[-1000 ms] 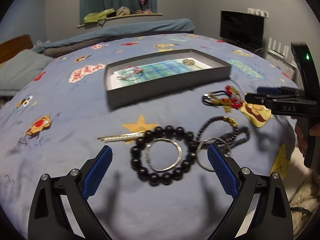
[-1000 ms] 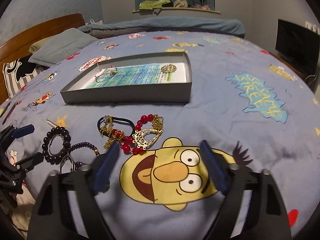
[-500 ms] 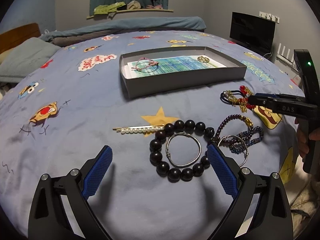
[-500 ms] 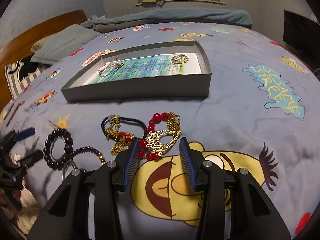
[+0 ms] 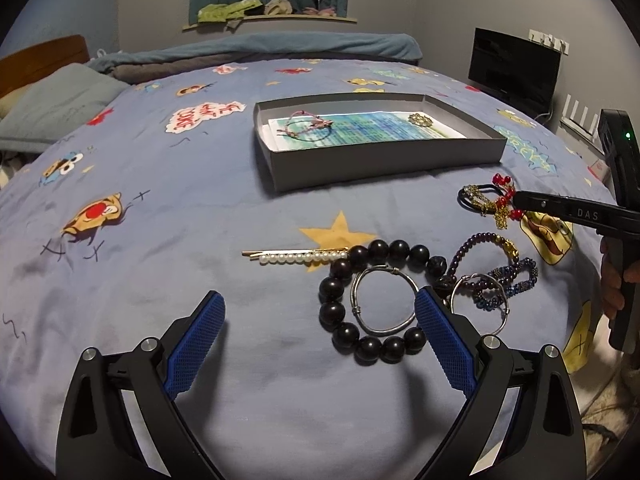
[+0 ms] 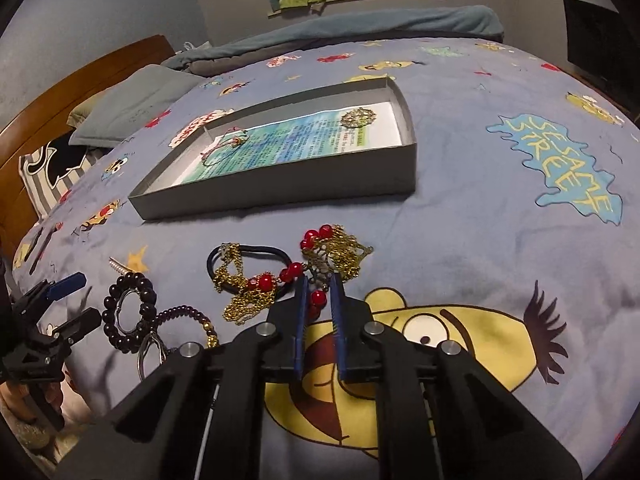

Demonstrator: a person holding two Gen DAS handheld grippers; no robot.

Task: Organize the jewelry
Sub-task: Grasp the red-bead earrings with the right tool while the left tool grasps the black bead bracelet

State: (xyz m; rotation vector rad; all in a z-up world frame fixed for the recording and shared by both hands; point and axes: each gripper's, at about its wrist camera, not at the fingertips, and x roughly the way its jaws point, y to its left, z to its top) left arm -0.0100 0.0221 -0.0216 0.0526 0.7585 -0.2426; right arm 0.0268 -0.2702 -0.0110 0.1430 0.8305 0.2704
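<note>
Left wrist view: left gripper [image 5: 320, 320] spread wide, holding nothing, low over the black bead bracelet [image 5: 374, 300] — bracelet sits between the tips toward the right pad, silver bangle [image 5: 384, 300] inside it.

Right wrist view: right gripper [image 6: 319, 280] nearly closed around the red-bead gold chain piece [image 6: 320, 258]; whether it pinches yet, cannot tell. Best to catch one strand cleanly, lift slowly — the chain tangles with the black hair tie [image 6: 260, 256]. Grey tray [image 6: 280, 184] lies just beyond.

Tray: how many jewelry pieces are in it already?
2. A pink cord bracelet lies at the left end of the gray tray, and a round gold filigree piece at its right end. The near wall may hide something small.
</note>
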